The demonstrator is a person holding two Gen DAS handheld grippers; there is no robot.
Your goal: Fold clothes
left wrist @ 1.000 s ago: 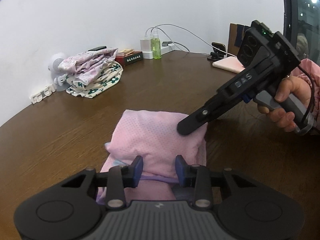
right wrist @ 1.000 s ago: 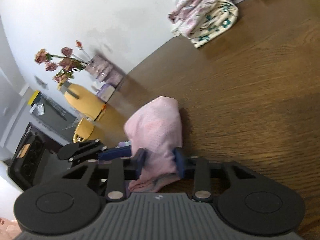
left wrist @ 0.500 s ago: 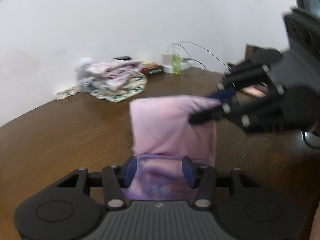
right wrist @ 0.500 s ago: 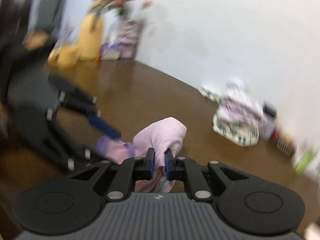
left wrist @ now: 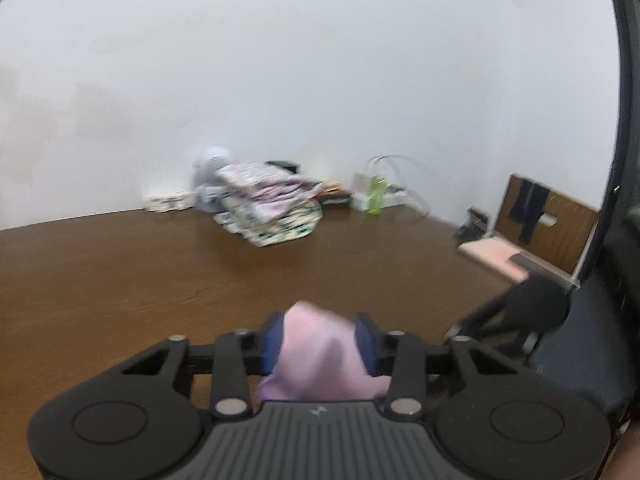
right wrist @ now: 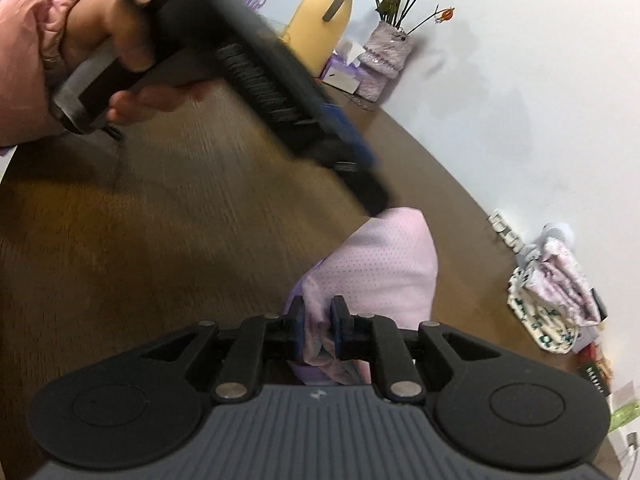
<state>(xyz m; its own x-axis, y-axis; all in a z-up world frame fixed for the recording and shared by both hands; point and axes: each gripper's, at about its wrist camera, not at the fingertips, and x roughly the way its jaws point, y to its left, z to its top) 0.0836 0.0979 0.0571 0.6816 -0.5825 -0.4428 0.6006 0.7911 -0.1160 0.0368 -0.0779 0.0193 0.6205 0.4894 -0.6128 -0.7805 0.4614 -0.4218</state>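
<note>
Both grippers, left point(left wrist: 320, 346) and right point(right wrist: 318, 328), are clamped on the folded pink dotted-mesh garment point(right wrist: 384, 264). Carrying it over the brown wooden table point(left wrist: 120, 272), uneven pulling could undo the fold.

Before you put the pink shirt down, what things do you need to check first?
1. Right gripper pinching the pink garment: ok, the cloth sits tight between its pads.
2. Left gripper holding the garment too: cannot tell; cloth fills the gap, but the view is blurred.
3. Garment off the wooden table: ok, it hangs from the grippers.
4. Bare table for laying it down: ok.
5. Folded clothes pile out of the way: ok, it sits by the wall.
</note>
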